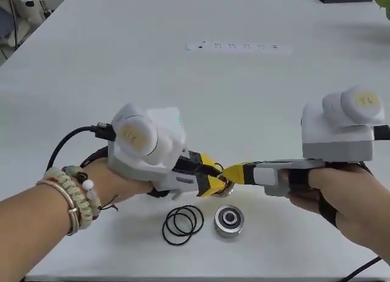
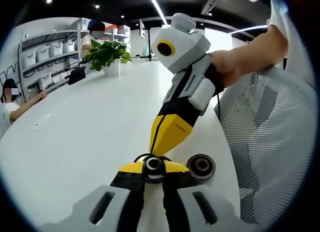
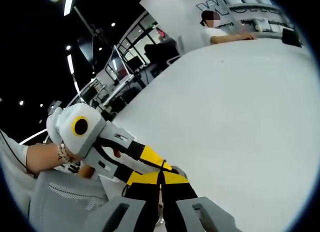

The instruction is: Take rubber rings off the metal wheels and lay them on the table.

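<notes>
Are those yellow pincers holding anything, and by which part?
The left gripper clamps a metal wheel across its rim. The shut right gripper meets it; its hold cannot be told.

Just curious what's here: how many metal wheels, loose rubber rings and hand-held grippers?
Metal wheels: 2, one on the table, one in the left hand-held gripper
Loose rubber rings: 3, overlapping
Hand-held grippers: 2, counting the right hand-held gripper
Total: 7

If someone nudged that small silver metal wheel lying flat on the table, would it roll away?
Probably not: the round silver metal wheel lies flat, so it would likely slide. Being metal, it is probably heavy for its size.
</notes>
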Action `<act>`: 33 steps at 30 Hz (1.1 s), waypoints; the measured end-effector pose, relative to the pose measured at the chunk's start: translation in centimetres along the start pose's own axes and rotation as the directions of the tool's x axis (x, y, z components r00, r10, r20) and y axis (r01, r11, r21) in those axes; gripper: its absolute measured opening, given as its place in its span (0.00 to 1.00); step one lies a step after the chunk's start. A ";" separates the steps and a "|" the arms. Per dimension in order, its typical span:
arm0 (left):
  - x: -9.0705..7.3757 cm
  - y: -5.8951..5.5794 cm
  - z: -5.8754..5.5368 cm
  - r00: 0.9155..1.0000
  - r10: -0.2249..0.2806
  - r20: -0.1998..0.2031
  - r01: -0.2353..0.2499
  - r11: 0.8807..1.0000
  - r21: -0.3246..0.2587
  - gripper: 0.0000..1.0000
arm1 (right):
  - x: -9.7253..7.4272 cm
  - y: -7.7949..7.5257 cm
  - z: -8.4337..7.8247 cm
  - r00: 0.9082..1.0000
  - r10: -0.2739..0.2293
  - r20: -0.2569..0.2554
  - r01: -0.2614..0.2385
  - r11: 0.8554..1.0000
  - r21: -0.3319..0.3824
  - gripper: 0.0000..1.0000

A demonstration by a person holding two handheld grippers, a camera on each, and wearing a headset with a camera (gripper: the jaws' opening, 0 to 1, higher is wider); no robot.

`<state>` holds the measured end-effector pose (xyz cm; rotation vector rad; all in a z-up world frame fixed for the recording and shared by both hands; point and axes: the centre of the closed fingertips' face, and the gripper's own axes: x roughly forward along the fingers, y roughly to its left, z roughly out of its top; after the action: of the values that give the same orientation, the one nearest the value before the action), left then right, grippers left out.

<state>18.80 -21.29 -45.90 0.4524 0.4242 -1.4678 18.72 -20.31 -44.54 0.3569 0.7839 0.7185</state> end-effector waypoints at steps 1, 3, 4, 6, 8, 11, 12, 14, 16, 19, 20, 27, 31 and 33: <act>-0.2 0.0 0.2 1.000 -0.005 0.004 0.005 1.000 0.001 0.07 | 0.0 0.0 0.1 1.000 0.000 0.004 0.000 1.000 0.000 0.00; -0.9 0.4 0.7 1.000 -0.006 0.021 0.006 1.000 -0.020 0.06 | -0.2 0.2 0.4 1.000 0.005 0.017 -0.005 1.000 0.004 0.00; -1.2 0.5 1.0 0.999 -0.008 0.032 0.010 0.999 -0.039 0.07 | -0.2 0.3 0.6 1.000 0.005 0.024 -0.005 1.000 0.003 0.00; -2.0 0.8 1.7 0.998 -0.013 0.055 0.016 0.998 -0.058 0.08 | -0.4 0.6 1.0 0.999 0.016 0.043 -0.016 1.000 0.007 0.00; -2.9 1.0 2.3 0.997 -0.013 0.072 0.018 0.998 -0.068 0.11 | -0.4 1.0 1.2 0.998 0.022 0.051 -0.022 1.000 0.006 0.00; -4.3 1.3 3.0 0.996 0.002 0.088 0.004 0.998 -0.060 0.14 | -0.5 1.5 1.6 0.997 0.036 0.065 -0.036 0.999 0.006 0.00; -4.9 1.4 3.2 0.996 0.006 0.093 -0.001 0.999 -0.053 0.15 | -0.5 1.8 1.7 0.997 0.041 0.069 -0.042 0.999 0.007 0.00; -5.7 1.4 3.2 0.995 0.016 0.100 -0.010 0.999 -0.053 0.20 | -0.6 2.2 1.9 0.996 0.051 0.073 -0.052 0.999 0.002 0.00; -6.7 1.5 3.1 0.994 0.031 0.104 -0.026 0.998 -0.051 0.25 | -0.5 2.9 2.1 0.995 0.069 0.078 -0.069 0.998 0.002 0.00; -8.3 1.4 2.9 0.993 0.049 0.111 -0.043 0.998 -0.055 0.26 | -0.4 3.7 2.1 0.993 0.089 0.076 -0.089 0.996 -0.003 0.00; -8.7 1.3 2.9 0.992 0.053 0.114 -0.047 0.997 -0.055 0.28 | -0.3 3.9 2.0 0.993 0.092 0.072 -0.092 0.996 -0.008 0.00; -11.7 1.2 1.7 0.983 0.121 0.136 -0.109 0.989 -0.097 0.34 | 0.5 5.3 0.3 0.993 0.121 -0.009 -0.121 0.992 -0.045 0.00; -12.7 0.6 0.5 0.980 0.145 0.140 -0.125 0.982 -0.141 0.36 | 1.1 6.0 -1.1 0.988 0.130 -0.079 -0.137 0.986 -0.090 0.00; -13.1 0.0 -0.2 0.976 0.155 0.151 -0.128 0.976 -0.174 0.38 | 1.4 6.0 -1.6 0.986 0.129 -0.108 -0.142 0.982 -0.121 0.00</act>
<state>18.04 -10.18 -39.06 0.2236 0.3701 -1.3086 15.52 -14.98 -43.08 0.2605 0.8084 0.9158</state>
